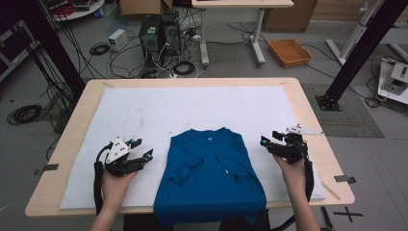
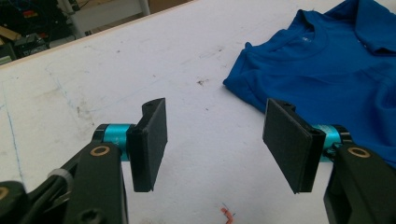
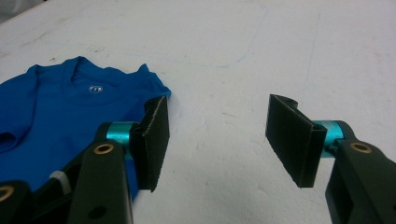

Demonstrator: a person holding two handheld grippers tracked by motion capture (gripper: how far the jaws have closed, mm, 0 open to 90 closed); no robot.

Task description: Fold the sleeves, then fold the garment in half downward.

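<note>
Wooden table [image 1: 308,103] carries a white mat [image 1: 192,108], stained and scuffed, with faint blue pen lines [image 2: 11,140] and a small red scrap [image 2: 228,214] on it. On the floor beyond the far edge: two black computer towers [image 1: 159,36] amid tangled cables [image 1: 125,57], a small white box [image 1: 117,39], an orange tray [image 1: 289,52]. A second desk [image 1: 240,4] stands behind. Black frame posts [image 1: 358,53] flank both sides.

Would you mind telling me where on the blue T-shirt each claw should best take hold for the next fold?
Probably at the two shoulder corners of the blue T-shirt. Its sleeves are already folded in, leaving straight side edges. The left claw could come in from the left side and the right claw from the right; both are open beside it.
</note>
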